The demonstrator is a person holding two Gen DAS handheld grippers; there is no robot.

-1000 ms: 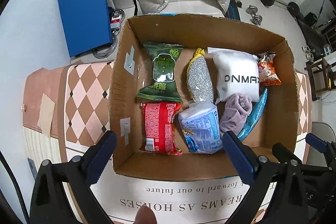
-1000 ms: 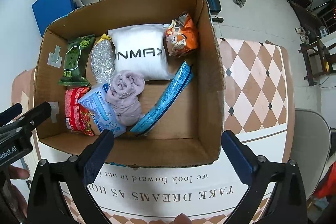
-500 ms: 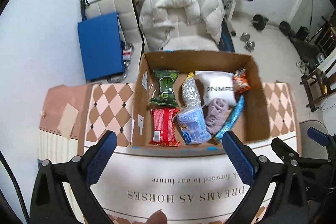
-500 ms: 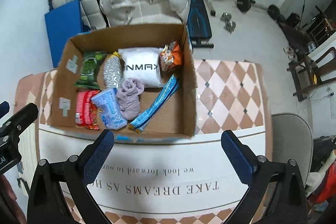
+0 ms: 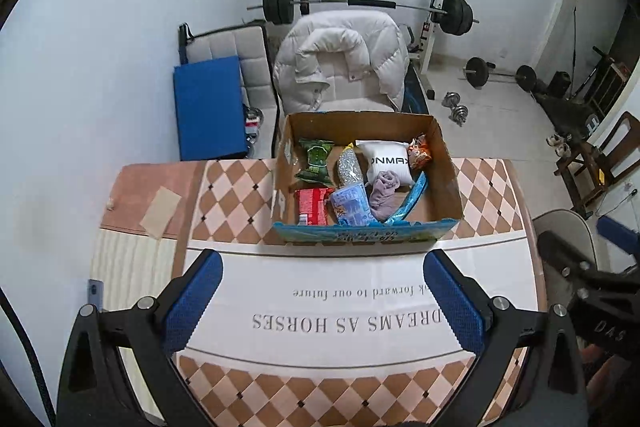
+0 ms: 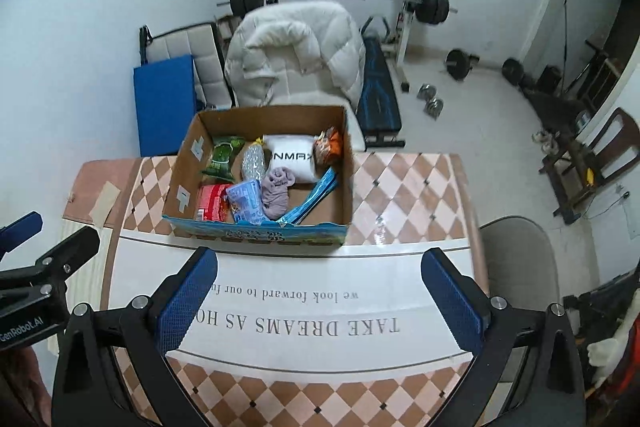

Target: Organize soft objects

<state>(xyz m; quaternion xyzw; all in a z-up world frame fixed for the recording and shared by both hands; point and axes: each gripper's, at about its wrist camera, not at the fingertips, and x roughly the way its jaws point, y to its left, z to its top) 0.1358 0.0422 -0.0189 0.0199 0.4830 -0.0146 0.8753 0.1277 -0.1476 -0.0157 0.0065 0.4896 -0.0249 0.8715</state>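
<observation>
A cardboard box stands at the far side of the table. It holds several soft items: a white pillow pack, a purple cloth, a green packet, a red packet, a light blue pouch, a silver glitter pouch, an orange snack bag and a long blue wrapper. My left gripper is open and empty, well back from the box. My right gripper is open and empty too.
The table has a checkered cloth and a white runner with lettering. Behind it are a chair with a white puffer jacket, a blue mat, a barbell rack and dumbbells. A grey chair stands at right.
Both grippers have pulled back and up from over the box; the box now looks small and far, and the room behind has come into view. Both stay open and empty.
</observation>
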